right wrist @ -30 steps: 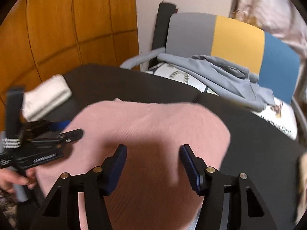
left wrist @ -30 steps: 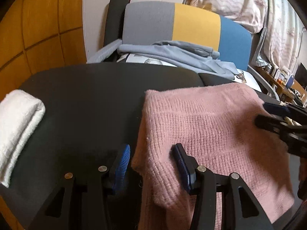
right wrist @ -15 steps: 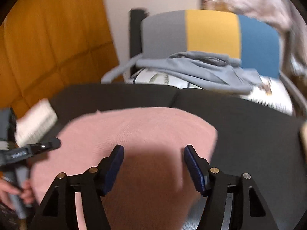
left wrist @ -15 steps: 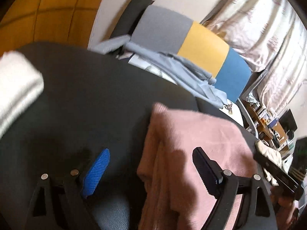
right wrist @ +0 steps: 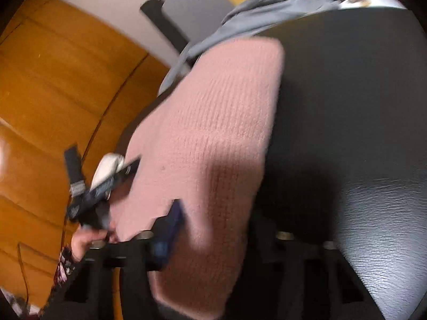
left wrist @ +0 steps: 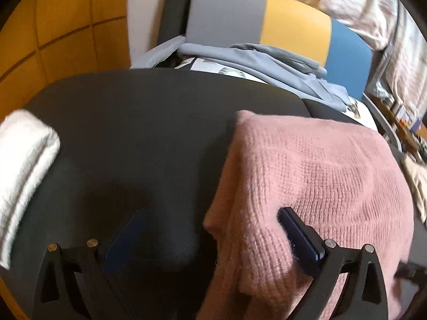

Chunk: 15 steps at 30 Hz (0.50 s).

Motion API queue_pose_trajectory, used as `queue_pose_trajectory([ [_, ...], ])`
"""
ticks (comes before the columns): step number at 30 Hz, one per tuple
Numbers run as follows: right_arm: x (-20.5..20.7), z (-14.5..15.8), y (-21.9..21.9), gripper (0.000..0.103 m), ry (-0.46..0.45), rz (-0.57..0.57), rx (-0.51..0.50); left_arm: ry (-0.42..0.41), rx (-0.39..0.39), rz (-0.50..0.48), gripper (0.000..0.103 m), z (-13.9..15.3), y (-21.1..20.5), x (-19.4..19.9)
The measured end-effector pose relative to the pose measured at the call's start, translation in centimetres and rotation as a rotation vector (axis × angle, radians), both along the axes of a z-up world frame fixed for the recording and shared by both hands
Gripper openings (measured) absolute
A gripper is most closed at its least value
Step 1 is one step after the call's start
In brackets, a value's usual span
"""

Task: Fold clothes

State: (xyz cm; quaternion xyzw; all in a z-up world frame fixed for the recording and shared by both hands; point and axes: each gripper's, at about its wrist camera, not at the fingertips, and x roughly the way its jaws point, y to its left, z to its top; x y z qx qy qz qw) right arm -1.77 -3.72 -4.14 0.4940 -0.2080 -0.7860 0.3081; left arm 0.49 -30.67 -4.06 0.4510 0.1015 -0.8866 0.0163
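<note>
A: What sat furthest left in the left wrist view?
B: A folded white towel (left wrist: pixel 22 168) lay at the left edge of the black surface (left wrist: pixel 149 122). The left tongs (left wrist: pixel 210 237) stood open, their left pad over bare surface and their right pad resting on the pink knit sweater (left wrist: pixel 315 176).

A: And the sweater itself?
B: It was spread over the right part of the surface, its near edge bunched between the pads, nothing clamped. Behind stood a chair (left wrist: pixel 291 24) with a grey, yellow and blue back, with a grey-blue garment (left wrist: pixel 267 58) draped on it.

A: The right wrist view?
B: Tilted and blurred. At left a hand (right wrist: pixel 85 240) held the other tool. The sweater ran diagonally across the middle and draped over the right tongs (right wrist: pixel 213 229); only one blue pad showed, so I couldn't tell how they stood.
</note>
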Motion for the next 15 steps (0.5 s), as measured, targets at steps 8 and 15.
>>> queue_pose_trajectory([
  [8,1.8,3.2,1.2,0.033,0.138,0.012,0.244,-0.011,0.09,0.001,0.103,-0.9,0.7,2.7],
  [15,1.7,2.4,3.5,0.091,-0.009,-0.143,0.301,-0.002,0.127,0.071,0.103,-1.0,0.8,4.0],
])
